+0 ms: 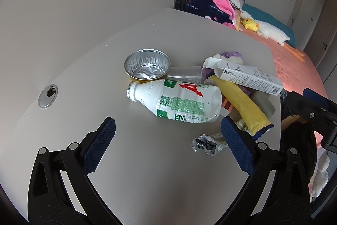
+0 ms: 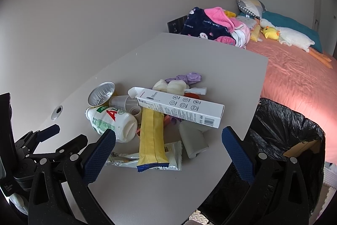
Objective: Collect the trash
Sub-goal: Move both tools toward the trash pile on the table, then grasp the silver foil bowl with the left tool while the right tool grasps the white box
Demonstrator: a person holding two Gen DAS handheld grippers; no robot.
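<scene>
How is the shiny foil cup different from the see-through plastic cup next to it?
The foil cup is silvery, crinkled and wide, and stands upright with its mouth up. The clear plastic cup is see-through, smooth and narrower, and lies on its side, mouth pointing away from the foil cup. The two are alike in being empty and sitting close together on the grey table, behind the white bottle.

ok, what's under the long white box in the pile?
The white carton lies across the top end of the yellow packet and the grey tube; a purple scrap peeks out. Anything deeper is covered.
</scene>
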